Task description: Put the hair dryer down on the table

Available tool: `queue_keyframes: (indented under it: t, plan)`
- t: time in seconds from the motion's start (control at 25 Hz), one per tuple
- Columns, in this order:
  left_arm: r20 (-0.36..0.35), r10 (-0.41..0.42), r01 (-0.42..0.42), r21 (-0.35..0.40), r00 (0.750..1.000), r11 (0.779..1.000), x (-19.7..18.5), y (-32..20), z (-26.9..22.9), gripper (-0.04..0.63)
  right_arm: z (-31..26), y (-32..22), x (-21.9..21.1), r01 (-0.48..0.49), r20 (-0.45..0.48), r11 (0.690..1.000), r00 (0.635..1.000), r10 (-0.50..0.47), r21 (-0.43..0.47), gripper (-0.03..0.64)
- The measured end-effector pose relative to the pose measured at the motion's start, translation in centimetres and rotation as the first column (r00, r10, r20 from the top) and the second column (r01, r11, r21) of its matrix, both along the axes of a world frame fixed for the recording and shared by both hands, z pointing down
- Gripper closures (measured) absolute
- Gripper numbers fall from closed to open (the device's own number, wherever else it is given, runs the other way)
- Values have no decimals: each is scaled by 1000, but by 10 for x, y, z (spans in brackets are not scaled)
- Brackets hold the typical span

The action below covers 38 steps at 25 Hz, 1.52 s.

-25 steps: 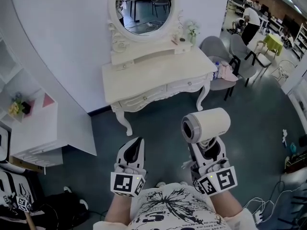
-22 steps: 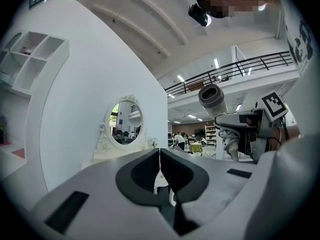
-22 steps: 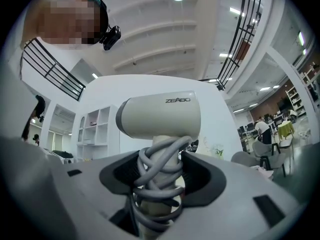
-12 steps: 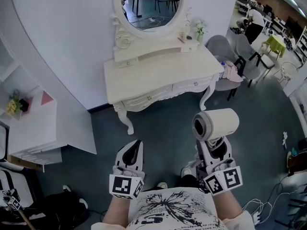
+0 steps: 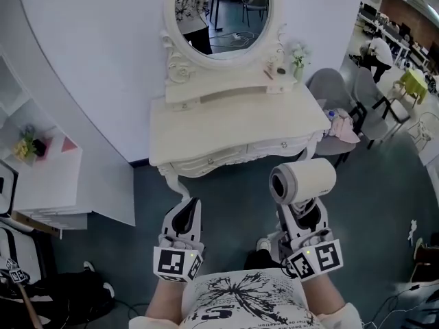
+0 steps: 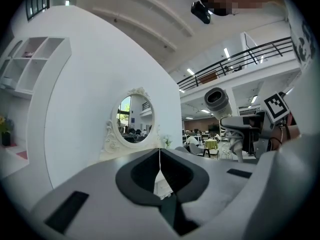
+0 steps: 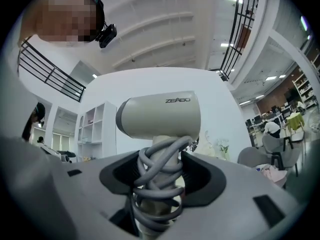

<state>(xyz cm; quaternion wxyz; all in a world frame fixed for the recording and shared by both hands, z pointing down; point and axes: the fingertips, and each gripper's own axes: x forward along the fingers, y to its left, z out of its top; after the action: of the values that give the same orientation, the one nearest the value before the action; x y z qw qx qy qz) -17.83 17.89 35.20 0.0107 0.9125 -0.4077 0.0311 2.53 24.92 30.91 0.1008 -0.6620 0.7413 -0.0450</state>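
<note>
One hair dryer (image 7: 160,116) is clamped by its handle in the right tongs (image 7: 159,173).

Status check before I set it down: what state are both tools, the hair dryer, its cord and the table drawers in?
hair dryer: upright, held above the floor, not yet on the table.
cord: wound round the dryer's handle.
right tool: shut on the handle and cord.
left tool: shut, empty.
table: just ahead, against the wall.
drawers: closed.
</note>
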Motion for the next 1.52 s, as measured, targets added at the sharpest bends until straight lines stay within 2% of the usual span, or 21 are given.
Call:
queue_keyframes:
  t: [0.16, 0.32, 0.56, 0.88, 1.2, 1.36, 1.52]
  plan:
    - [-7, -51, 51, 35, 999, 998, 55, -24, -7, 574, 0, -32, 49, 62, -12, 998, 998, -62, -4, 364]
    - [-26, -91, 92, 20, 995, 996, 102, -46, -2, 574, 5, -62, 91, 124, -32, 992, 992, -124, -23, 364]
    - [-29, -135, 135, -7, 990, 991, 136, -68, 6, 574, 15, -101, 133, 175, -32, 983, 984, -177, -53, 364]
    - [-11, -171, 171, -24, 985, 985, 138, -124, 16, 574, 26, -165, 142, 203, -12, 977, 979, -205, -67, 364]
    - [-18, -176, 176, -22, 984, 984, 126, -234, 24, 574, 39, -271, 126, 219, -15, 970, 975, -222, -105, 364]
    - [-28, -150, 150, -13, 988, 989, 120, -292, 24, 574, 48, -329, 116, 217, -9, 968, 976, -220, -125, 364]
    - [-7, -124, 123, -42, 992, 991, 113, -337, 31, 574, 64, -377, 106, 217, 1, 961, 976, -220, -173, 364]
